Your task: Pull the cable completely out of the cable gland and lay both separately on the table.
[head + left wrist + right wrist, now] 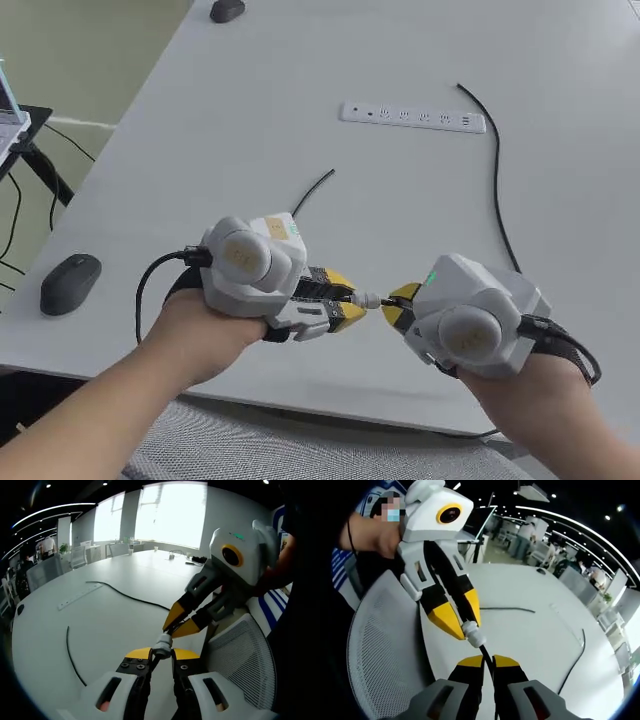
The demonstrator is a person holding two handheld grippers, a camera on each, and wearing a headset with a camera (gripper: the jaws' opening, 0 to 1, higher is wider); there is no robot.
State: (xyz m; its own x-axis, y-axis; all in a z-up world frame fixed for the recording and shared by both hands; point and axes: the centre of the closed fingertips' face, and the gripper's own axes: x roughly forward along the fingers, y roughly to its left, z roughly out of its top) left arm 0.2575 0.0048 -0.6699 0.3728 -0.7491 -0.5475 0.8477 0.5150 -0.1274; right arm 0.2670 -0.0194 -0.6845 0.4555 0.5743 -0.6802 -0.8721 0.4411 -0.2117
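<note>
Both grippers are held just above the near edge of the white table point(250, 120), tips facing each other. The left gripper point(345, 299) has its yellow-tipped jaws closed on the small white cable gland point(368, 299). The right gripper point(401, 304) has its jaws pinched on the thin black cable point(484, 653) just where it leaves the gland. The gland sits in the air between the two tips, and a dark strand also runs back between the left jaws in the left gripper view, so my read is that the cable is not yet out. Step in hand: the pull. To do it well, hold the left grip steady on the gland body and draw the right gripper straight back along the gland's axis. A sideways tug would likely bind the cable in the seal or twist the gland out of the jaws. The right grip sits close to the gland, so one stroke may not clear the full length and a regrip nearer the gland may be needed. Bare table lies ahead for setting the two parts down apart, short of the loose black wire point(312, 193) and the power strip point(412, 116). Writing: none legible. The strip's face shows no readable marking, and the pale sticker point(276, 226) on the left gripper's housing is too small to read.
</note>
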